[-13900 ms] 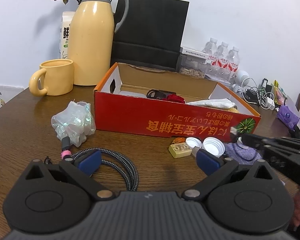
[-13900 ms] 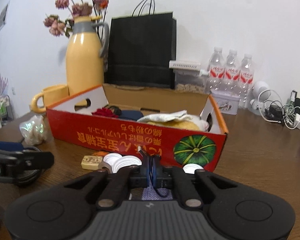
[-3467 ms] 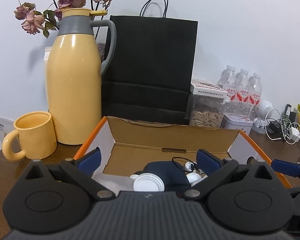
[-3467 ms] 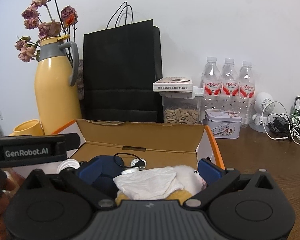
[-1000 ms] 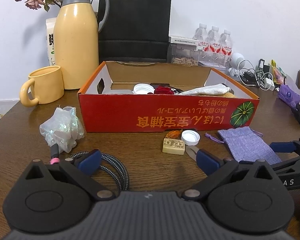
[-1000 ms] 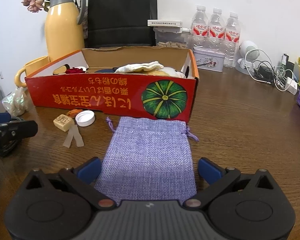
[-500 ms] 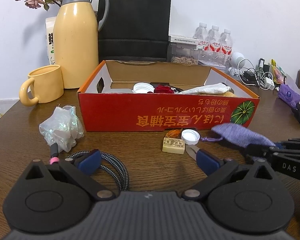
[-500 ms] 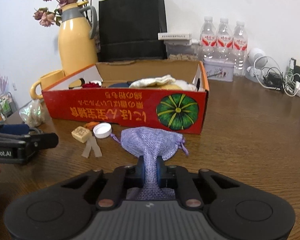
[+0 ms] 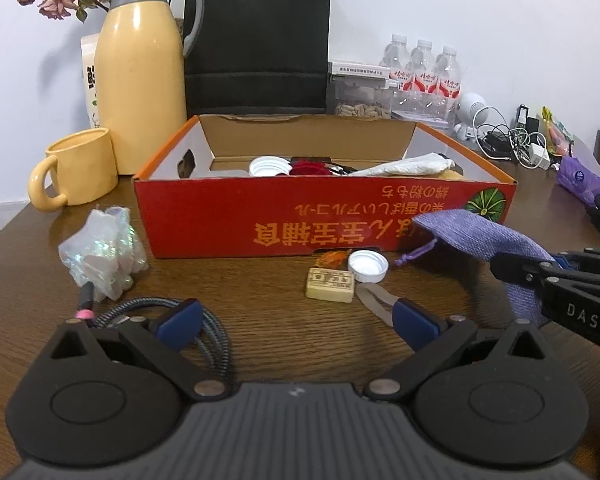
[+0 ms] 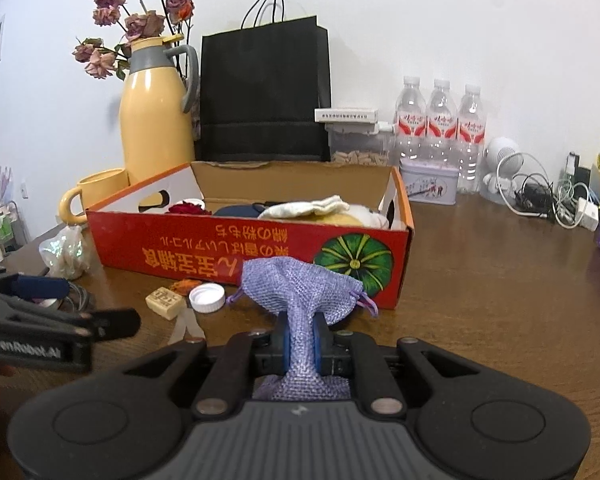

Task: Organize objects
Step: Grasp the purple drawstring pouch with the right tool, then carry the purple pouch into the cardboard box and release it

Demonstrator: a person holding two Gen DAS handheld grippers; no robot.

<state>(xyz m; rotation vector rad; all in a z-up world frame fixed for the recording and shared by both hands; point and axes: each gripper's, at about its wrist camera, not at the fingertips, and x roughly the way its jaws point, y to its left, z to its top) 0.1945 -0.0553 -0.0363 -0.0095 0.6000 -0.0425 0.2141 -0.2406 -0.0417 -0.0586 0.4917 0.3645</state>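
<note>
R gripper [image 10: 302,340] pinching purple pouch [image 10: 300,284], L gripper [image 9: 296,316] open

Coarse-woven cloth pouch [image 10: 300,284]; printed cardboard box [image 10: 220,248]; glossy wood table [image 10: 480,280].

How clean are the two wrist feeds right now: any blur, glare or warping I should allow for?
Left wrist view: sharp, evenly lit, with soft glare on the brown wooden table; fisheye bends the red cardboard box and darkens the corners. Right wrist view: also sharp; the purple woven drawstring pouch pinched in the right claw is crisp, and the tall yellow thermos jug leans with the warping.
</note>
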